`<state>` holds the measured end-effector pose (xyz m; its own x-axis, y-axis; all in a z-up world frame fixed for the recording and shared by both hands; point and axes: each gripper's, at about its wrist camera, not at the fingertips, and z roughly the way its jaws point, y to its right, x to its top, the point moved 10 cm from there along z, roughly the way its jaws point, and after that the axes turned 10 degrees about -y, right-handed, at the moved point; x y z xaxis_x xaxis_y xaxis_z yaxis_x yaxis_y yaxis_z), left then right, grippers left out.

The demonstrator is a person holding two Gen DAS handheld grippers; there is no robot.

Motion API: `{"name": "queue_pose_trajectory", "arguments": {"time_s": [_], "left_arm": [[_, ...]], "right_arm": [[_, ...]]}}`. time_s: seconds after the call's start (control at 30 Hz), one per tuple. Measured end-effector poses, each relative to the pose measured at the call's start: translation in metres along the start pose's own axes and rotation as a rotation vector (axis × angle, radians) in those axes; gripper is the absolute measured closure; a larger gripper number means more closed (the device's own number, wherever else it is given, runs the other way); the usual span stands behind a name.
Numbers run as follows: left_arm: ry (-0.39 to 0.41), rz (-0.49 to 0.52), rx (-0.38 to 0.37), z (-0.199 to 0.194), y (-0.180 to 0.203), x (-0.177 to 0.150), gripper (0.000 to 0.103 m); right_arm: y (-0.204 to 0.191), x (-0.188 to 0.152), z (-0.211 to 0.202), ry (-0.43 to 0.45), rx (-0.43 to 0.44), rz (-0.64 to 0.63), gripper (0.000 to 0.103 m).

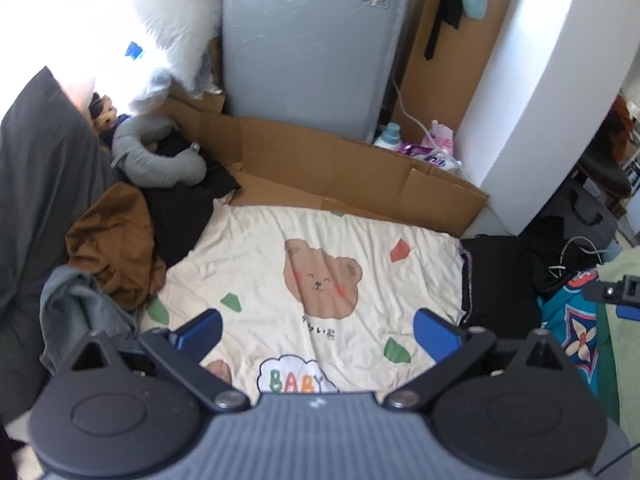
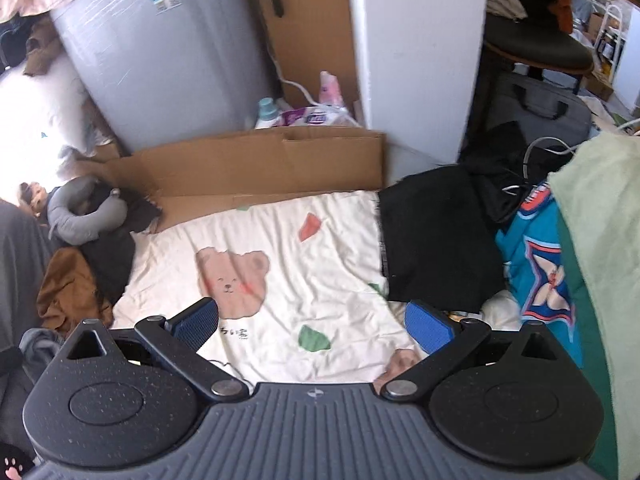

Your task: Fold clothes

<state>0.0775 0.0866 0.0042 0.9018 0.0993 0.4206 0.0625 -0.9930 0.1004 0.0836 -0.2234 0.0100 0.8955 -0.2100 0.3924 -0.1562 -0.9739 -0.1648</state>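
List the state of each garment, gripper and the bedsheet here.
left gripper: open, empty
right gripper: open, empty
black garment: folded flat, at sheet's right edge
brown garment: crumpled, unfolded
grey garment: crumpled, unfolded
bear-print sheet: spread out, lightly wrinkled

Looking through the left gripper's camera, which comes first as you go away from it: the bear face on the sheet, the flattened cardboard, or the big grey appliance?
From the left gripper, which is open and empty:
1. Bear face printed on the cream sheet, just ahead in the middle.
2. Flattened cardboard, lying beyond the sheet's far edge.
3. Grey appliance, standing upright behind the cardboard, at the back.
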Motion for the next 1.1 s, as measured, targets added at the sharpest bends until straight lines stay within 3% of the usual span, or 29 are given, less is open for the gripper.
{"name": "queue_pose_trajectory", "arguments": {"time_s": [0.23,0.57,1.1], "left_arm": [[-0.013,-0.021,0.048,0.014,0.003,-0.019,0.000],[-0.024,-0.053,0.107,0.030,0.007,-0.040,0.000],[-0.026,-0.021,0.146,0.051,0.022,-0.054,0.000]], "right_arm": [[-0.032,-0.016,0.002,0.000,0.013,-0.106,0.001],[-0.044,-0.044,0.029,-0.059,0.025,-0.171,0.001],[-0.027,-0.065,0.042,-0.084,0.059,-0.172,0.001]]}}
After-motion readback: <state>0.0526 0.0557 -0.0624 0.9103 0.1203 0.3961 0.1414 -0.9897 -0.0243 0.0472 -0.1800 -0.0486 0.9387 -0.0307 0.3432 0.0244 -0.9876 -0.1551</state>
